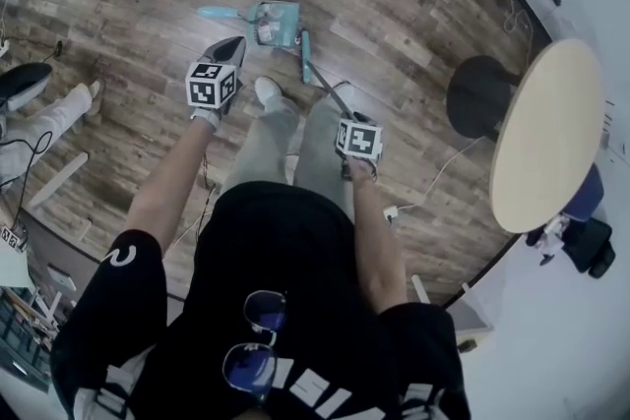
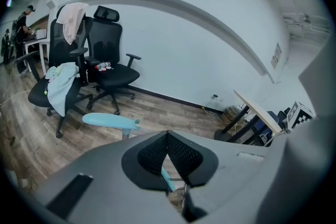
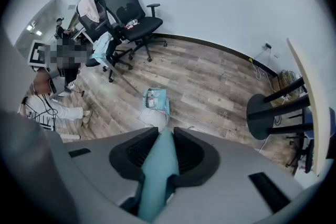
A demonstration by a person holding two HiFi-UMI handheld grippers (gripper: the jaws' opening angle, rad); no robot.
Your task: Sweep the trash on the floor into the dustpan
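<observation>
Trash (image 1: 266,32) sits in the teal dustpan (image 1: 285,13) on the wood floor (image 1: 394,5), broom head (image 1: 305,54) beside its mouth, the right gripper (image 3: 164,136) clamped on the broom handle (image 3: 157,176) for sweeping, while the left gripper (image 2: 168,135), its 2 jaws closed empty, hovers near the dustpan handle (image 2: 107,120), probably to steady it.

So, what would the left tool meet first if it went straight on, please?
Probably the dustpan handle, just ahead and slightly left of where the left tool points; depth is unclear, so it might pass beside it.

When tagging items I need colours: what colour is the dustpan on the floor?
Light teal; the dustpan shows best in the head view.
</observation>
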